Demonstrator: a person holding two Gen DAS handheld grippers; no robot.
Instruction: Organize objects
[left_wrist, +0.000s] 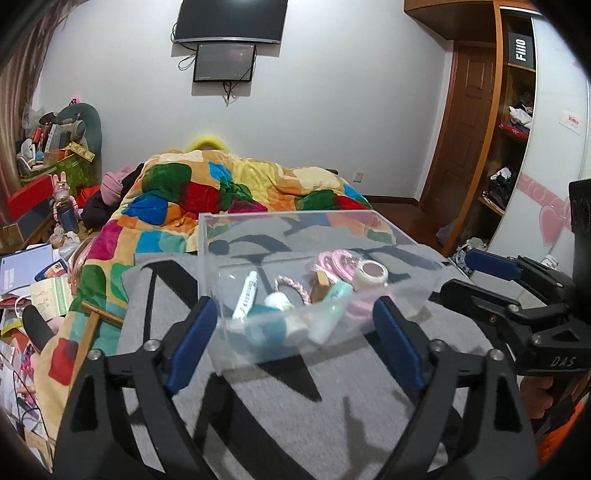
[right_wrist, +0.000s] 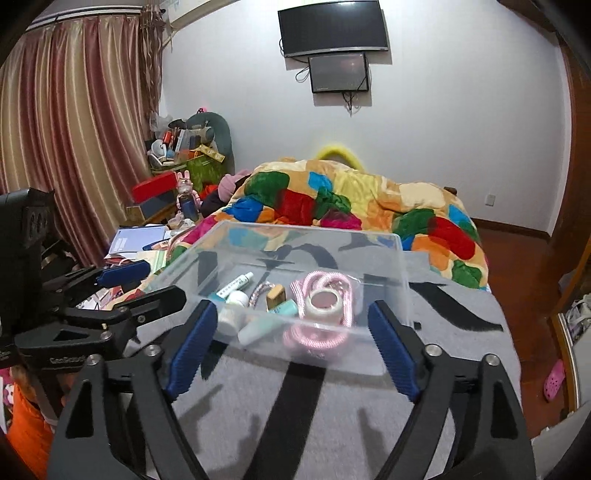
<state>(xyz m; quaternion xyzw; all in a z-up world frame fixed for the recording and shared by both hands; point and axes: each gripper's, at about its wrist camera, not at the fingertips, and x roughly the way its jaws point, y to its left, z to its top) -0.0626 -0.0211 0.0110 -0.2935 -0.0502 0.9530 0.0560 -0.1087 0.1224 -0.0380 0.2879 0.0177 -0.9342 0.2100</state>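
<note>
Left wrist view: the left gripper (left_wrist: 295, 343) hangs spread wide and empty just in front of the clear plastic box (left_wrist: 258, 236), its blue pads (left_wrist: 192, 343) apart from the near wall. The box sits on a grey blanket (left_wrist: 295, 406) on the bed. Inside the box lie a white tube (left_wrist: 245, 295), a small white bottle (left_wrist: 279, 301), a wooden block (left_wrist: 320, 286), a mint tube (left_wrist: 332, 310), a tape roll (left_wrist: 370, 273) and a pink cord (left_wrist: 334, 260). Right of the box, the right gripper (left_wrist: 476, 273) shows from the side, fingers parted.

Right wrist view: the right gripper (right_wrist: 291, 343) is released too, jaws wide, holding nothing, near the box's (right_wrist: 400, 258) front wall. The tape roll (right_wrist: 325, 304) rests on the pink cord (right_wrist: 325, 286) inside. Left of the box, the left gripper (right_wrist: 144, 282) stands parted. Behind the box lies a colourful quilt (right_wrist: 369, 199).
</note>
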